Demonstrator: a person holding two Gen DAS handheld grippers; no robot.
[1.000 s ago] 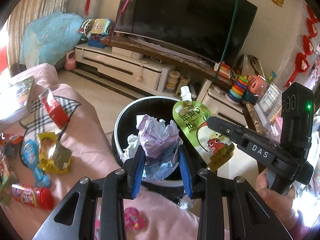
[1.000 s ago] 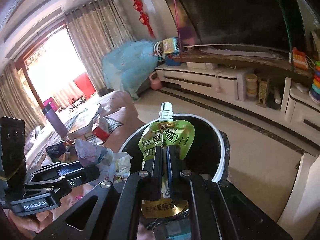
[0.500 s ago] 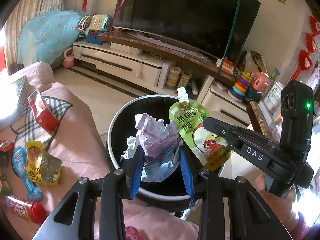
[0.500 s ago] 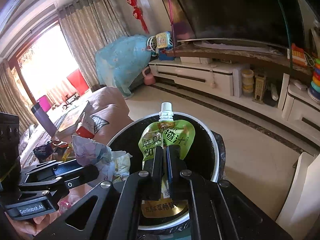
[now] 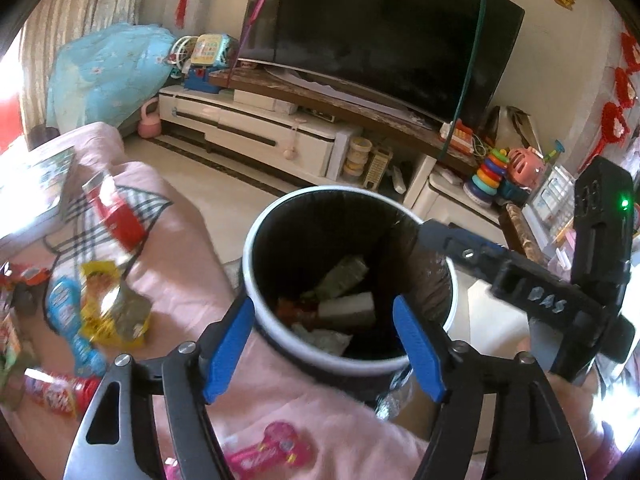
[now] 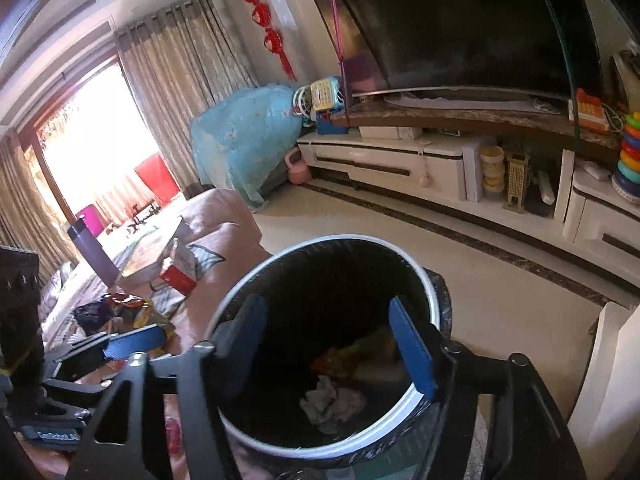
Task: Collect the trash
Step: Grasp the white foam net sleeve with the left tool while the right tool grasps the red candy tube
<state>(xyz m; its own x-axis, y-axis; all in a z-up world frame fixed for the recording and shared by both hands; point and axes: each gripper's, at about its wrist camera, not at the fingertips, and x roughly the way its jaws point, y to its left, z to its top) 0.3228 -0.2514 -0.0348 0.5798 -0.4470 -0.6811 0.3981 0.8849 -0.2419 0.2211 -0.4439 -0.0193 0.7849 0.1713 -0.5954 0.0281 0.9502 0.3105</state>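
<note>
Hovering over the bin (image 5: 256,240), left gripper (image 5: 324,344) and right gripper (image 6: 328,340) both gape empty; wrappers (image 5: 108,312) litter the pink couch's (image 5: 192,248) edge, awaiting pickup.

The bin (image 5: 256,240) has a smooth white plastic rim and a glossy black film liner; inside lie crumpled paper (image 6: 334,400) and a shiny green foil pouch (image 5: 344,274). The left tongs (image 5: 324,356) and right tongs (image 6: 330,348) are matt black plastic with smooth blue pads and bright metal screws. The pink blanket (image 5: 192,240) is soft, matt cloth. The snack wrappers (image 5: 112,304) are glossy foil. The television (image 5: 380,28) is glossy black; the floor (image 6: 500,300) is polished tile
</note>
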